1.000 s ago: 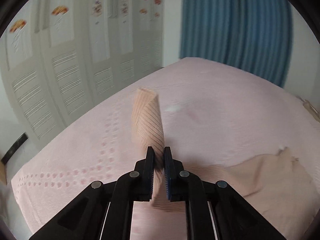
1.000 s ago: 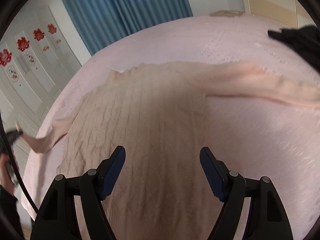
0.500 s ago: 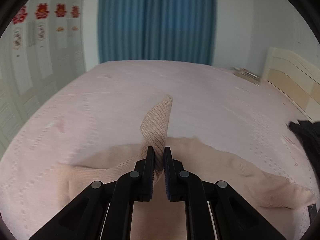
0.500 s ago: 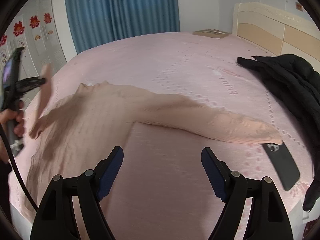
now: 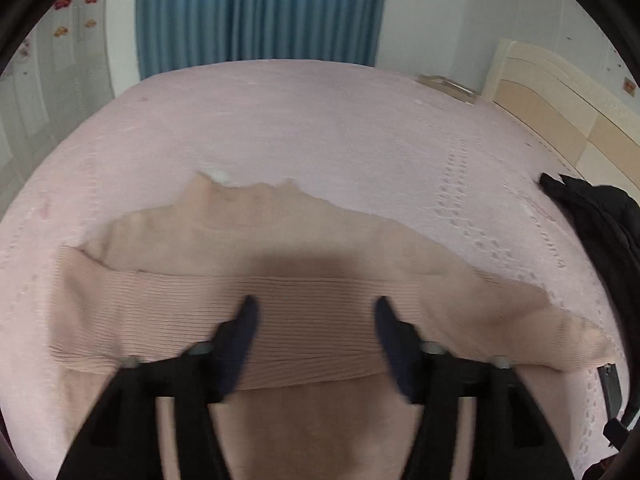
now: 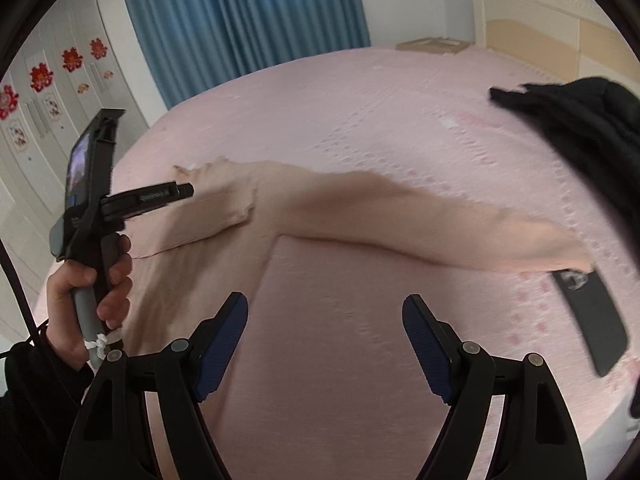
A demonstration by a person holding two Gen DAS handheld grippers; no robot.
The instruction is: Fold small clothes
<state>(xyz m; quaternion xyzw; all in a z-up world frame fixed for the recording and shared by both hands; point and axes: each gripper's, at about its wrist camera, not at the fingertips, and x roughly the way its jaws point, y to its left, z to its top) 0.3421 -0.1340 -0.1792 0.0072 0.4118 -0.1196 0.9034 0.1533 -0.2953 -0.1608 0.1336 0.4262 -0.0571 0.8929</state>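
The sweater lay on my pink bed, blue curtain and headboard behind. My left gripper and right gripper both gaped wide, empty.

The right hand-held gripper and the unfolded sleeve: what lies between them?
Only bare pink bedsheet, as the right wrist view shows. The right hand-held gripper is open; the sleeve lies flat beyond it.

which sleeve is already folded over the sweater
The left sleeve: it lies across the sweater body under the open left gripper. The right sleeve stretches out flat on the bed.
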